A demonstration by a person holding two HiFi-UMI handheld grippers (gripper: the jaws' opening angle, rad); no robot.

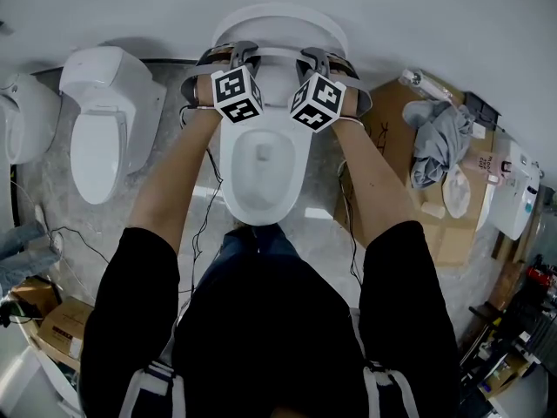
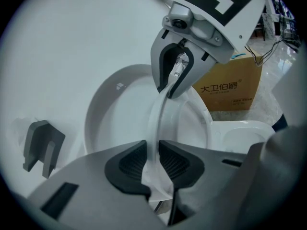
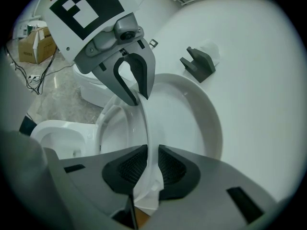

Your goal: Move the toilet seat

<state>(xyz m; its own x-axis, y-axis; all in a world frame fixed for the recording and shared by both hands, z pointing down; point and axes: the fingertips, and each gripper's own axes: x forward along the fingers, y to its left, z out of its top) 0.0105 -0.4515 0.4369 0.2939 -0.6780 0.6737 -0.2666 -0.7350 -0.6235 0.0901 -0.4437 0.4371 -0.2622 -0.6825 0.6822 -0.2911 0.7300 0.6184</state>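
Standing over a white toilet bowl, the person stretches both bare forearms toward 12 o'clock in the head view, a gripper in each hand. Just past the bowl's back edge, the left gripper at 11 o'clock and the right gripper at 1 o'clock sit side by side on the raised toilet seat.

In the left gripper view, its 2 black ribbed pads stand close together and pinch the seat's thin white rim. The rim runs up from between them to the other gripper at 12 o'clock. The right gripper's pads clamp the same rim in the same way.

The seat is swung up off the bowl and stands steeply tilted. The lid is just behind it, close to the white wall. A grey bracket sits on that wall at 9 o'clock in the left gripper view.

Farther out in the head view, a neighbouring toilet stands at 9 o'clock. A grey cloth lies on flattened cardboard at 3 o'clock. A printed cardboard box sits on the floor beyond the seat.
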